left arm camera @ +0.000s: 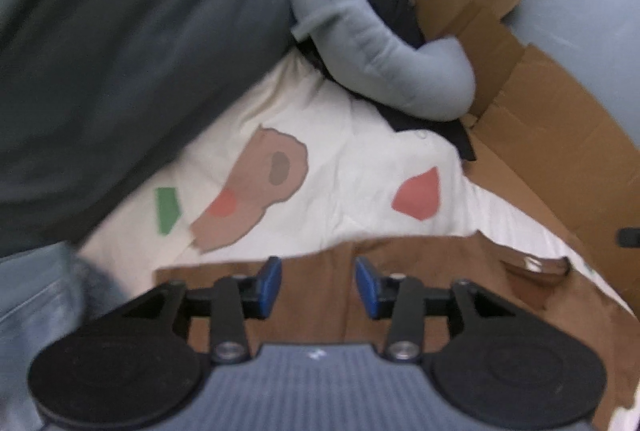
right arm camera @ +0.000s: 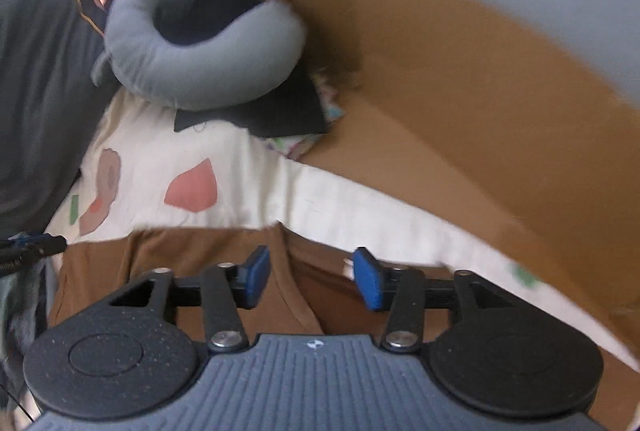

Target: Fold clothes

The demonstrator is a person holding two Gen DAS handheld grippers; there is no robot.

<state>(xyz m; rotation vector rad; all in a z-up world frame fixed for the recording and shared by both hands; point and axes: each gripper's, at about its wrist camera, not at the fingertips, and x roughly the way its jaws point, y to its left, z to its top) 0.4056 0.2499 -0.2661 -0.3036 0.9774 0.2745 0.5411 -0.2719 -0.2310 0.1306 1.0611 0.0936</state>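
Grippers hang over a brown shirt (left arm camera: pixel 400 295) on a patterned sheet (left arm camera: pixel 344 183). Left gripper (left arm camera: pixel 319 285) and right gripper (right arm camera: pixel 310 277) both stand open, holding nothing.

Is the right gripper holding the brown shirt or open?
Open. The right gripper has its blue pads apart with nothing between them; the brown shirt lies below on the white sheet.

2 steep downward views, shared sheet (left arm camera: pixel 352 183)
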